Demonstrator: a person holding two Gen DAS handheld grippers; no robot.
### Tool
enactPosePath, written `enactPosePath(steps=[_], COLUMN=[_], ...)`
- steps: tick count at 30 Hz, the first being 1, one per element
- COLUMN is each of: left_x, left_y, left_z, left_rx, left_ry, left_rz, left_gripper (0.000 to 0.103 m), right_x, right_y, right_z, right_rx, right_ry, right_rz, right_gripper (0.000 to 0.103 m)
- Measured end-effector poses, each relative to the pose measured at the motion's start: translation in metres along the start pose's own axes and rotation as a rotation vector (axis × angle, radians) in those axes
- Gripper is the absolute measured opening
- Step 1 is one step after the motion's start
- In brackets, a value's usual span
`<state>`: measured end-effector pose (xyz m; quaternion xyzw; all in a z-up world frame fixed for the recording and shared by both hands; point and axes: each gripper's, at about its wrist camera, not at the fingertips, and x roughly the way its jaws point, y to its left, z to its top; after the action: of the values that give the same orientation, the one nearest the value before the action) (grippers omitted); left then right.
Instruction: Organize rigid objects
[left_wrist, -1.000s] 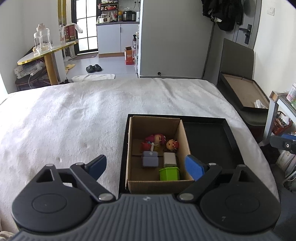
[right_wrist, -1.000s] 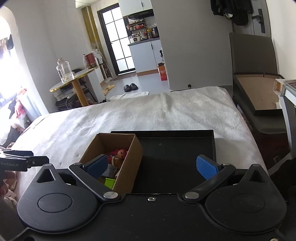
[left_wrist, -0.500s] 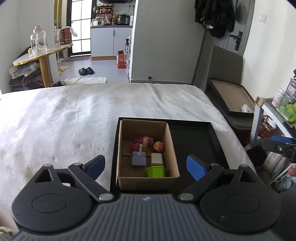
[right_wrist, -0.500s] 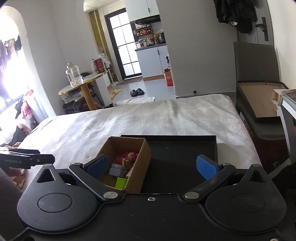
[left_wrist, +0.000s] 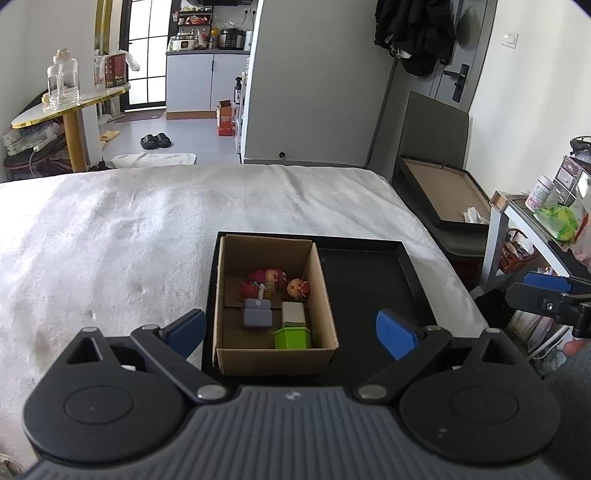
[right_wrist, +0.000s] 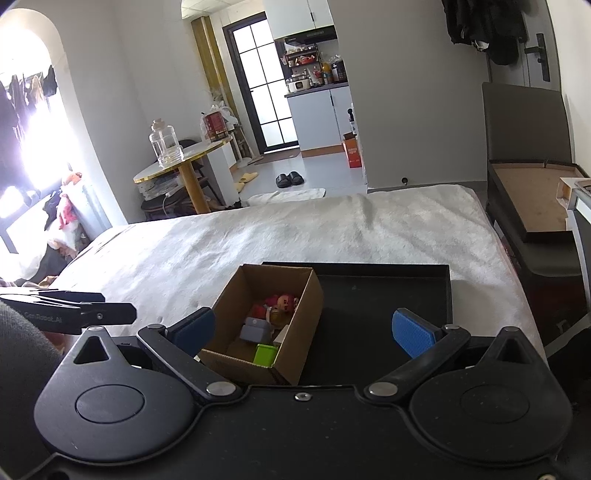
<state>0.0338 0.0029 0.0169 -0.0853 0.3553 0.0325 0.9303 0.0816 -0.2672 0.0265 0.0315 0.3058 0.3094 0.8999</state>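
Observation:
An open cardboard box (left_wrist: 273, 356) (right_wrist: 306, 314) stands in the left part of a black tray (left_wrist: 365, 288) (right_wrist: 384, 306) on the bed. Inside it lie a green block (left_wrist: 292, 338) (right_wrist: 266, 354), a grey block (left_wrist: 257, 314) (right_wrist: 255, 330), a white block (left_wrist: 293, 313) and small red-haired dolls (left_wrist: 271, 277) (right_wrist: 284, 302). My left gripper (left_wrist: 290, 330) hovers short of the box, its jaws opening wide with nothing held. My right gripper (right_wrist: 303, 330) is open and empty, above the tray's near edge.
A white blanket (left_wrist: 129, 229) covers the bed. Right of the bed an open dark case (left_wrist: 443, 192) rests on a low seat, and a shelf (left_wrist: 524, 210) holds jars and bags. A round gold-rimmed table (right_wrist: 184, 162) with a glass jar stands beyond the bed.
Both grippers have drawn back and up from the box, which now looks smaller and farther off. The left jaws stand a little wider.

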Motion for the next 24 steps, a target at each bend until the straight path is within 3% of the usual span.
enactPosePath(steps=[24], left_x=[0.012], left_y=[-0.01], left_z=[-0.024], left_rx=[0.018], left_ry=[0.058], left_rz=[-0.06], left_gripper=[0.098], right_x=[0.004], right_y=[0.008], right_z=[-0.019], right_rx=[0.004], right_ry=[0.098], right_rz=[0.05], right_gripper=[0.103])
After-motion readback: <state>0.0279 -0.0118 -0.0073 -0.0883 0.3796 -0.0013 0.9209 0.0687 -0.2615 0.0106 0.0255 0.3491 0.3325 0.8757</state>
